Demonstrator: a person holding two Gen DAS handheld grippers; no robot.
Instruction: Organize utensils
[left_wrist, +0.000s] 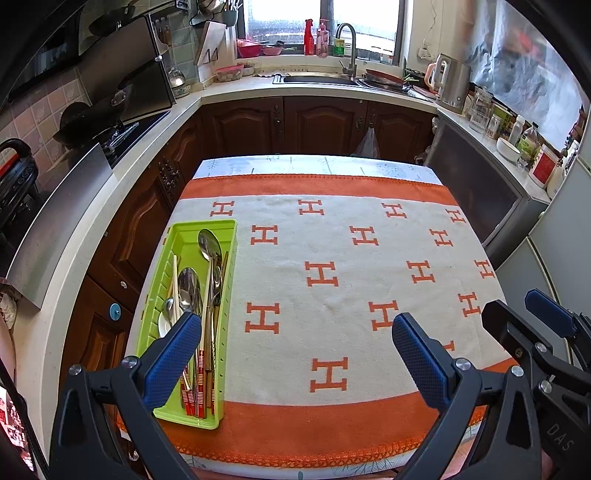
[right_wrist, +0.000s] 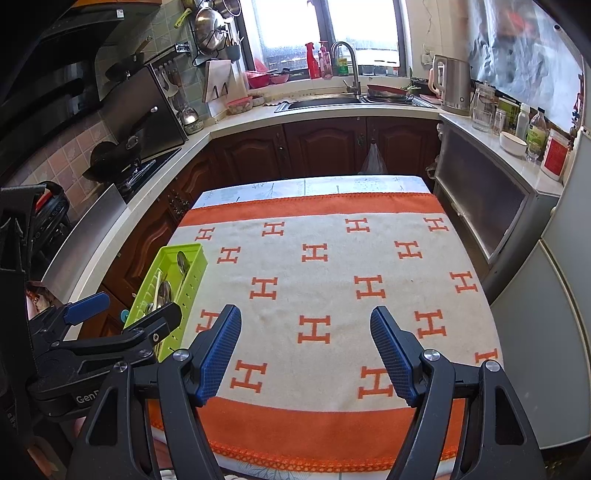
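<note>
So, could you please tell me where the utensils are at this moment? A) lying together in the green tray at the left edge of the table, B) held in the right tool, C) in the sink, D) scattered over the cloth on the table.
A: the spoons and chopsticks all lie inside the green tray, while the patterned cloth beside it carries no utensils.

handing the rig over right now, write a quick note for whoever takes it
Left tool: open, empty, hovering above the near edge of the table by the green tray.
Right tool: open, empty, hovering over the bare patterned cloth.
Things: spoons, chopsticks and other utensils all lie in the green tray at the left edge of the table.
Done: no loose utensil shows on the cloth in either view.
Left: possibly nothing; the utensils lie overlapping, so check whether they need sorting inside the tray.
</note>
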